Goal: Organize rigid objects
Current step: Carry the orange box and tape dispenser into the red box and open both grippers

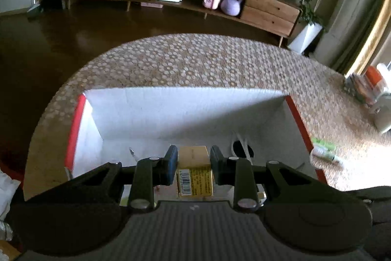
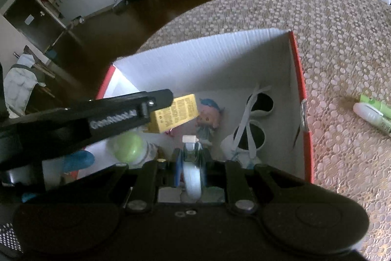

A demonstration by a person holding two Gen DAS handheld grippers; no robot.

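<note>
Table point(image 1: 195, 60) with a patterned honeycomb cover fills both views; dark floor and a long wooden sideboard point(image 1: 268, 9) behind it.

White box point(image 1: 171, 109) with red outer walls sits open-topped on the table, and both grippers point down into it.

Box contents, in the right wrist view: pair of dark round sunglasses point(image 2: 256, 119) with white arms against the right wall, small doll point(image 2: 209, 116) with blue hair mid-floor, green-lidded jar point(image 2: 128, 144) near the front left. Something blue point(image 2: 78, 160) at the front left corner, can't tell what.

Left gripper point(image 1: 194, 163): jaws nearly closed, pads clamped on a yellow carton point(image 1: 194, 170), barcode face toward the camera. Carton is inside the box opening, above the floor. The right wrist view shows the same carton point(image 2: 174, 114) at the tip of the left gripper point(image 2: 158, 102), just left of the doll; whether it touches the box floor, can't tell.

Right gripper point(image 2: 191, 158): jaws close together, gripping a small pale bottle point(image 2: 191, 175) with a whitish cap, cap pointing forward. Bottle is over the front-centre of the box, just ahead of the doll.

Outside the box: green-and-white tube point(image 2: 374, 114) lying on the table to the right, well apart from the red wall. Left wrist view shows the same tube point(image 1: 322, 151) just past the right wall.
</note>
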